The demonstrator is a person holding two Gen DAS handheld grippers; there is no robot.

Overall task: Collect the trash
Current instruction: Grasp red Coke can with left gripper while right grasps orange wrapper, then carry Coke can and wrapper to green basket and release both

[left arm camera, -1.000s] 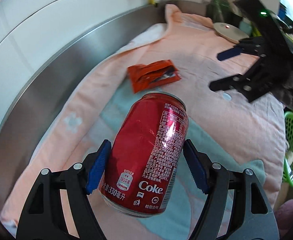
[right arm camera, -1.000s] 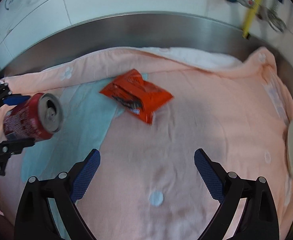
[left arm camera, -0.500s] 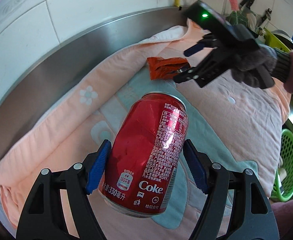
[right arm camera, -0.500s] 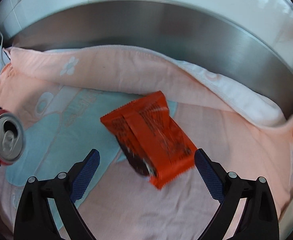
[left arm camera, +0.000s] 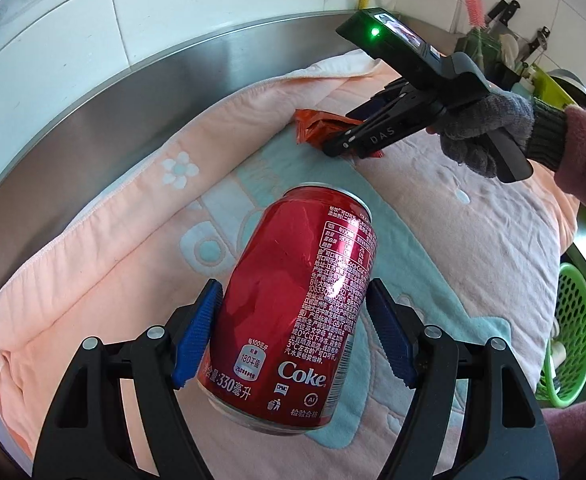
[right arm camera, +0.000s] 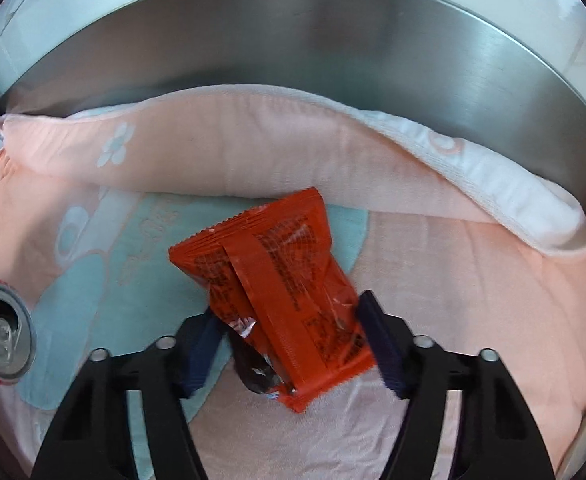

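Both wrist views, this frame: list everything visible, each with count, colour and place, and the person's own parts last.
Cola can: one, red, opened, clamped in the left gripper above the towel.
Snack wrapper: one, orange, lying on the towel between the right gripper's fingers.
Towel: one, peach with pale blue and white patterns, spread over the counter.
Steel backsplash: one, grey, behind the towel.
Wall tiles: white, above the steel.
Basket: one, green, low at the right edge.
Left gripper: black, blue pads.
Right gripper: black, blue pads, jaws just closing around the wrapper.
Gloved hand: grey glove, pink sleeve, holding the right gripper.
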